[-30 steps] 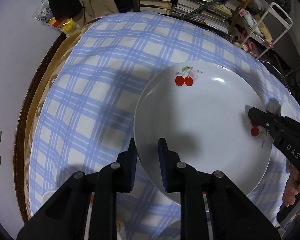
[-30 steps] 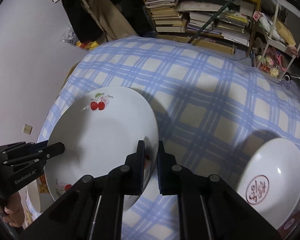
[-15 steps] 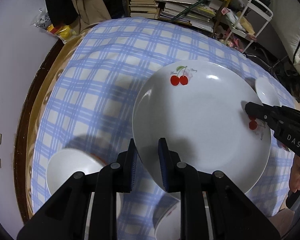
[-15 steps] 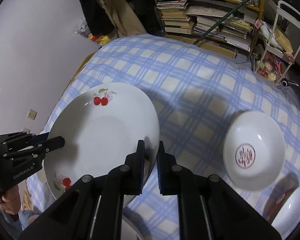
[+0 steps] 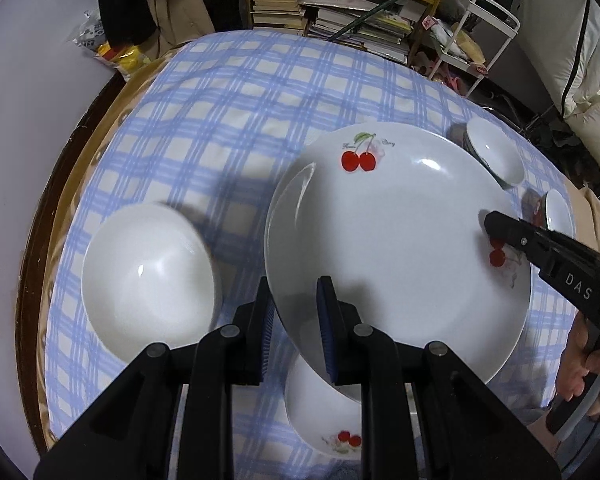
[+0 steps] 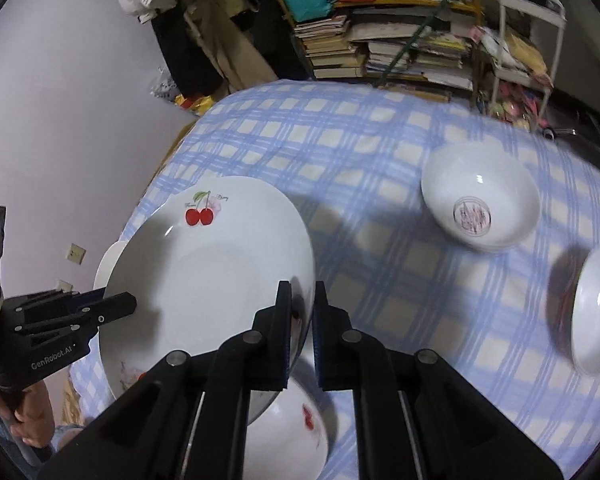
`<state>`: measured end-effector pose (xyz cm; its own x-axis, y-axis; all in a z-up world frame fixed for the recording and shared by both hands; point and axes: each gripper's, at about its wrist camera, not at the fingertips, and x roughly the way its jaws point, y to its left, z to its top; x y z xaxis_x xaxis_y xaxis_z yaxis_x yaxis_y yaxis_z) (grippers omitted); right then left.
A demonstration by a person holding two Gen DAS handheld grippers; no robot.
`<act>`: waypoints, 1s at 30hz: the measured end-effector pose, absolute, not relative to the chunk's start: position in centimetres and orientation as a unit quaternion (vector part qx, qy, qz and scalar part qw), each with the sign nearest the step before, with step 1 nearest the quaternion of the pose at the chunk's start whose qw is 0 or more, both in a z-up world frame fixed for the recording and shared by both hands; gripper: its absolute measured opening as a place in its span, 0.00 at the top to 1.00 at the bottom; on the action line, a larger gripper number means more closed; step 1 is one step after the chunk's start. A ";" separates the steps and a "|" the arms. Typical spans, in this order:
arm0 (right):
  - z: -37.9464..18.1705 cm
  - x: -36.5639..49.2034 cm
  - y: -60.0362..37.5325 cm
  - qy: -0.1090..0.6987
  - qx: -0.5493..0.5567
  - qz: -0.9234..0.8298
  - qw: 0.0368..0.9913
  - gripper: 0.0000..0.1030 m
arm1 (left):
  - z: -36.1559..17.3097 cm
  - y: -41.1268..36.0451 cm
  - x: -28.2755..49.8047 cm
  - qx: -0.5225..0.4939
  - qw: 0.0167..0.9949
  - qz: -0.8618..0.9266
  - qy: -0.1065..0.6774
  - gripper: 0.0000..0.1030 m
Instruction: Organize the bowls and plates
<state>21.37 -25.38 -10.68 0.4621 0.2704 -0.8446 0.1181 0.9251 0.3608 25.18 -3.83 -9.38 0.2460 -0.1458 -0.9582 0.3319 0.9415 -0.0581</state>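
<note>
Cherry plate (image 5: pixel 396 240) higher, both tools gripping.

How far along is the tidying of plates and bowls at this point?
Early. Nothing looks stacked yet. In hand: the large cherry plate, gripped at opposite rims by the left gripper and right gripper and held above the checked tablecloth. Left: a plain white bowl, a second cherry dish beneath the plate, a bowl with a red emblem and another bowl all sit apart.
</note>
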 end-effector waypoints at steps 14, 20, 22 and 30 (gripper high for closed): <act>-10.4 14.3 -23.6 0.487 0.215 0.041 0.846 0.90 | -9.7 -1.5 18.9 0.050 0.793 -0.138 0.591 0.80; -11.1 12.4 -23.2 0.488 0.215 0.031 0.845 0.90 | -10.4 -1.4 17.1 0.055 0.793 -0.141 0.590 0.80; -11.3 11.8 -23.0 0.488 0.214 0.031 0.846 0.90 | -11.0 -1.4 16.6 0.060 0.792 -0.138 0.592 0.80; -12.8 10.8 -22.4 0.498 0.205 0.027 0.842 0.90 | -12.9 -1.2 15.5 0.069 0.783 -0.127 0.605 0.80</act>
<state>10.80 -22.39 -12.85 0.5033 0.2493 -0.8274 0.1584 0.9146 0.3720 15.52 -1.23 -12.94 0.2366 -0.1158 -0.9647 0.2835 0.9579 -0.0454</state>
